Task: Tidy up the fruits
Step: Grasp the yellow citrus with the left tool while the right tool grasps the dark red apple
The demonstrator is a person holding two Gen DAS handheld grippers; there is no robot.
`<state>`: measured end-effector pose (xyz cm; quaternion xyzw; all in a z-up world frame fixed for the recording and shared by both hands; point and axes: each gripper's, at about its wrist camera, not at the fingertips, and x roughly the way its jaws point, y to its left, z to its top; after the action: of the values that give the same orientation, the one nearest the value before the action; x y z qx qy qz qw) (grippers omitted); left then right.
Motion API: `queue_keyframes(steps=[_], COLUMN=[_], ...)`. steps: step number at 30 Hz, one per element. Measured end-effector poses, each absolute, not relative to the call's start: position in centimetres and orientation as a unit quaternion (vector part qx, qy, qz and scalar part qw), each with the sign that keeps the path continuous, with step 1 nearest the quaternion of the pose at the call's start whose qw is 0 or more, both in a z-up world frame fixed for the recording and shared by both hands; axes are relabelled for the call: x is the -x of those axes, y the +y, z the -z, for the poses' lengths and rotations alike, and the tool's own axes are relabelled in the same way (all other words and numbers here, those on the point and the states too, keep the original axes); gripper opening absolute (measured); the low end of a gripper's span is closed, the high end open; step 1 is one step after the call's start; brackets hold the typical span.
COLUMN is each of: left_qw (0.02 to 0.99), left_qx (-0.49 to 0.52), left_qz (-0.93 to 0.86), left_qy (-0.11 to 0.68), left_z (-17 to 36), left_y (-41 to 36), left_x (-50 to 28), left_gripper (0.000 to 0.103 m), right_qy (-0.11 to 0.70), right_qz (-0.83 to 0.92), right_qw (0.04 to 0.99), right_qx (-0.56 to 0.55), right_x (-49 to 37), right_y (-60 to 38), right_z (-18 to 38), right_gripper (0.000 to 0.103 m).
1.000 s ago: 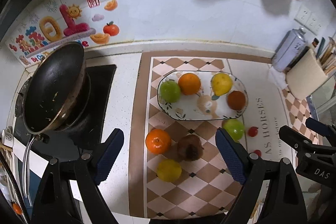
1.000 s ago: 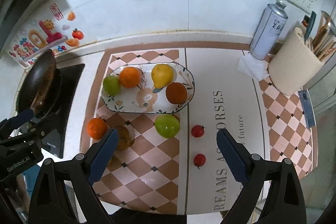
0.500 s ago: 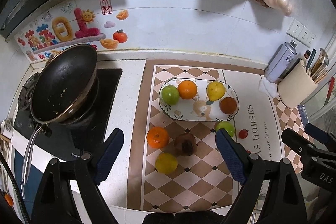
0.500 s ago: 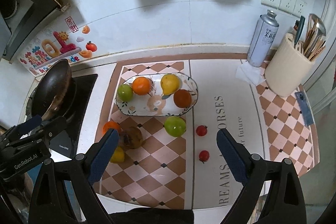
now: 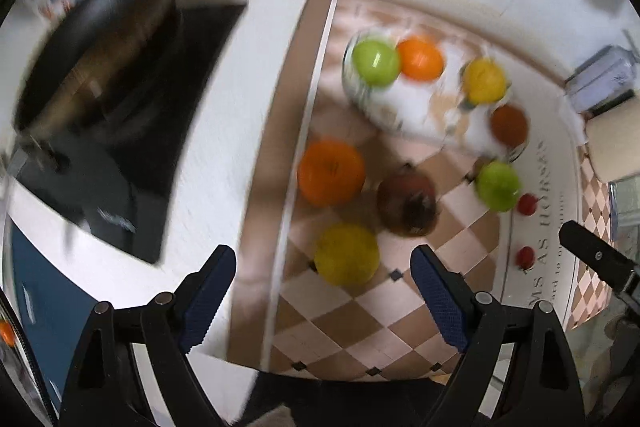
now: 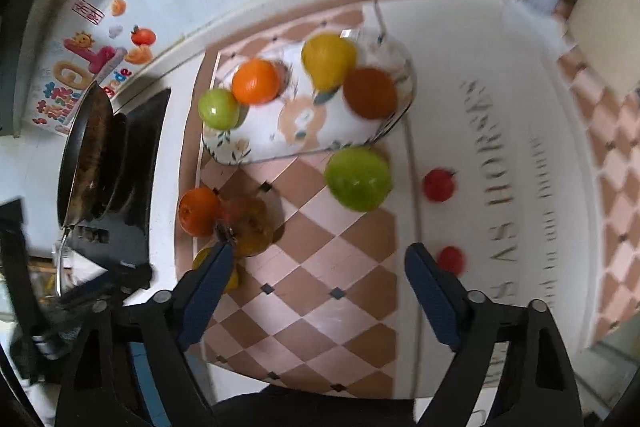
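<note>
Four fruits (image 6: 256, 81) on plate (image 6: 304, 143)

Plate (image 6: 228, 151) sits on mat (image 6: 332, 307), toward the wall, holding four fruits in a rough row. Apple (image 6: 357, 179) on the mat, just in front of plate's right end. Two tomatoes (image 6: 439, 184) right of it, one nearer the camera. Three fruits (image 5: 331, 178) clustered front-left of plate. Pan (image 5: 100, 43) on stove (image 5: 132, 163), left of mat.
</note>
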<state>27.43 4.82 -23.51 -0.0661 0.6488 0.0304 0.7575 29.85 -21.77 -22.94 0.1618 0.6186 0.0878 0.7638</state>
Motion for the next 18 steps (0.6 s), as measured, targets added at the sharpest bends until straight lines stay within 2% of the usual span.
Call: queue_keyframes(steps=[2,7,10,12,13,18], left_qw=[0.737,0.708,0.699,0.694,0.692,0.696], left_qx=[0.097,0.103,0.105,0.113,0.11,0.108], left_qz=[-0.031,-0.024,-0.012,0.002,0.008,0.009], left_qy=[0.669,0.698,0.708,0.711,0.714,0.71], left_z=[25.8,30.0,31.6,32.2,32.5,32.3], left_y=[5.1,4.4,3.9,3.6,3.4,4.0], left_x=[-27.8,-29.3,-29.5,-29.5,-29.4,-28.4], left_gripper=[0.089,0.089,0.081,0.069,0.057,0.057], right_qy=[0.627,0.642,0.652,0.659,0.666,0.693], right_qz=[-0.097,-0.121,-0.133,-0.142,-0.149,-0.177], right_qw=[0.754,0.737,0.724,0.714,0.704,0.664], right_qx=[-0.168,-0.175,-0.182,-0.19,-0.196,-0.219], right_x=[-30.6,-32.4,-33.4,-34.0,-34.4,-35.8], right_y=[-21.2,-19.6,-18.6,-17.8,-17.3,-14.6], right_z=[24.5,27.0,28.1,29.1,29.8,32.8], right_gripper=[0.08,0.075,0.075,0.075,0.075,0.075])
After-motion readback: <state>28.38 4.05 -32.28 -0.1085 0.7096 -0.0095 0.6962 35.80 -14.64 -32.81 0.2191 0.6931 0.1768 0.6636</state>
